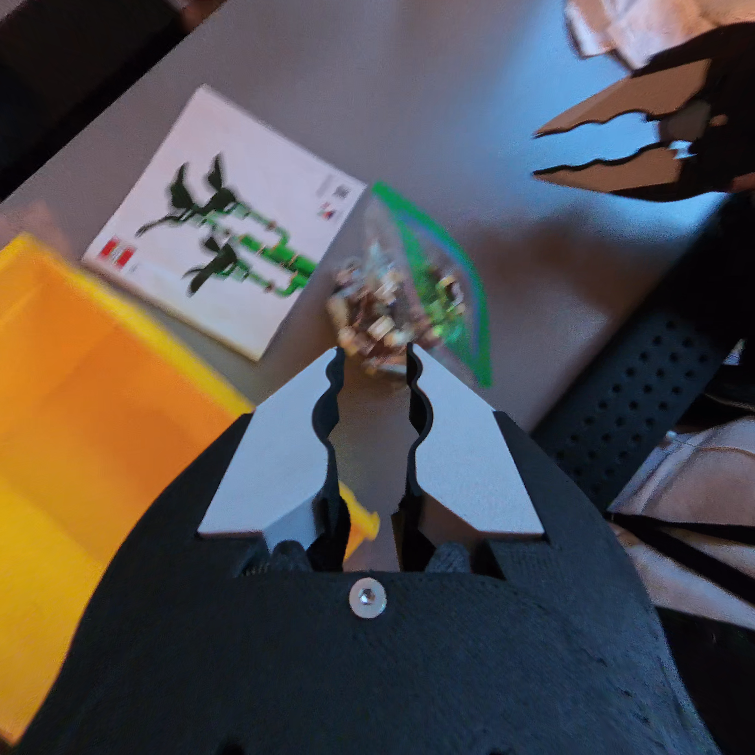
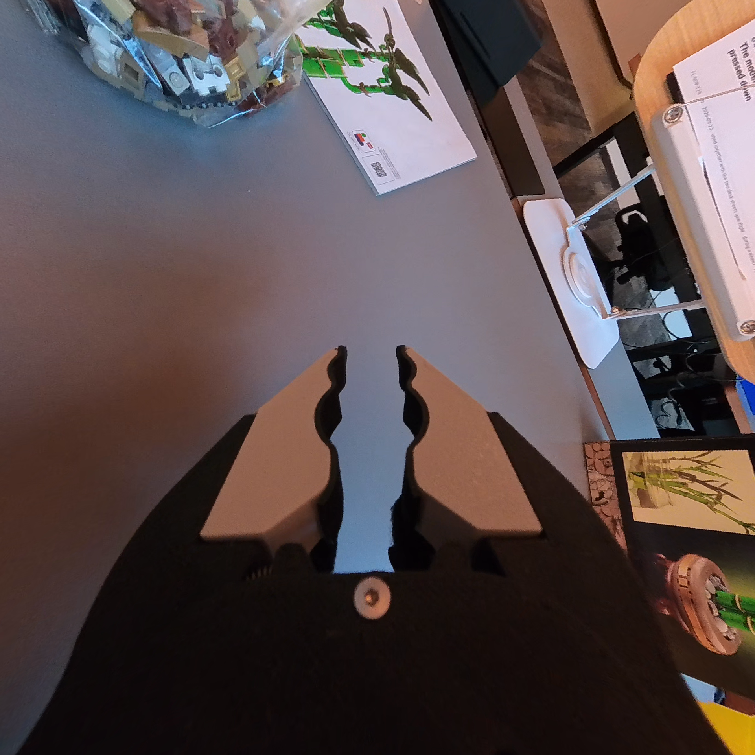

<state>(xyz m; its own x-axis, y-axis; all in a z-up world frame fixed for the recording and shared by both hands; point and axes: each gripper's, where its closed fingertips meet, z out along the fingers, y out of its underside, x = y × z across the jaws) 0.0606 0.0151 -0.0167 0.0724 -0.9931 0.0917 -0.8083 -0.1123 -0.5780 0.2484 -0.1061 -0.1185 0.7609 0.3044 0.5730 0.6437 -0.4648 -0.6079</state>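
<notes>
The left hand-held gripper (image 1: pixel 375 350) hangs just above the desk (image 1: pixel 429 102), its jaws narrowly apart and empty, tips right beside a clear bag (image 1: pixel 402 294) of small building bricks with a green strip along one edge. A white booklet (image 1: pixel 228 220) lies just beside the bag, and a yellow bin (image 1: pixel 81 388) sits near on the left. The right hand-held gripper (image 2: pixel 371 348) is also narrowly parted and empty, over bare desk, well apart from the bag. A dark box (image 2: pixel 694 551) lies at its right. The bag looks light, crinkly, slippery and shifting; a pinch on the loose film near the strip seems safest.
</notes>
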